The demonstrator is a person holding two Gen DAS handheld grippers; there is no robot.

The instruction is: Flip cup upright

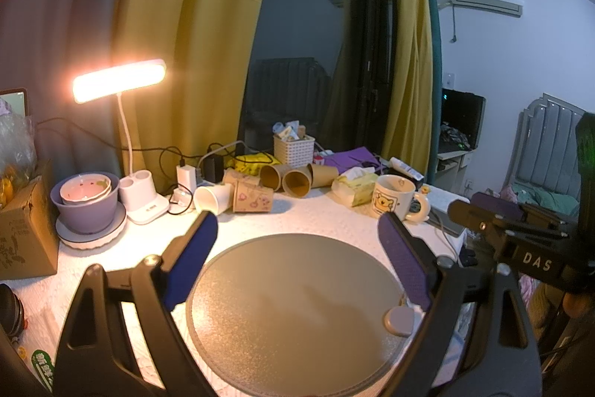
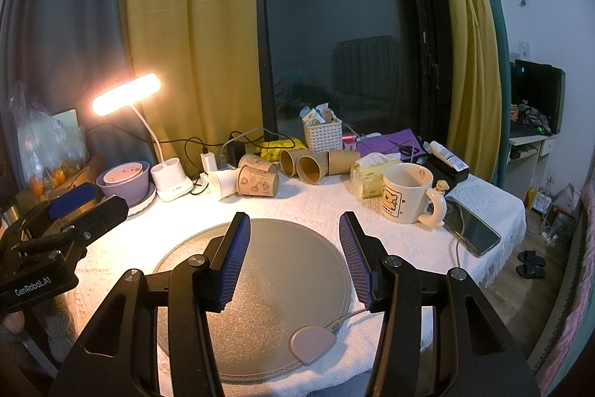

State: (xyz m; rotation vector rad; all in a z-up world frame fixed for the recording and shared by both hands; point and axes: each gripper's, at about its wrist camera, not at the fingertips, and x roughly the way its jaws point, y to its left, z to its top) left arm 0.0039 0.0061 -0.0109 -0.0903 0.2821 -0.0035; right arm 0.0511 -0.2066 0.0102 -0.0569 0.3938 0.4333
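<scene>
Several paper cups lie on their sides at the back of the table: a white cup (image 1: 212, 198) (image 2: 222, 183), a brown patterned cup (image 1: 253, 198) (image 2: 258, 182) and plain brown cups (image 1: 296, 182) (image 2: 311, 168). A white bear mug (image 1: 393, 198) (image 2: 407, 192) stands upright at the right. My left gripper (image 1: 297, 229) is open and empty above a round grey mat (image 1: 290, 315) (image 2: 267, 289). My right gripper (image 2: 293, 229) is open and empty over the same mat. Each gripper shows in the other's view, the right one (image 1: 520, 240) and the left one (image 2: 55, 222).
A lit desk lamp (image 1: 119, 84) and a purple bowl (image 1: 85, 207) stand at the left. A white basket (image 2: 322, 134), a tissue pack (image 2: 372, 173) and cables sit at the back. A phone (image 2: 470, 227) lies near the table's right edge. A cardboard box (image 1: 26, 229) stands far left.
</scene>
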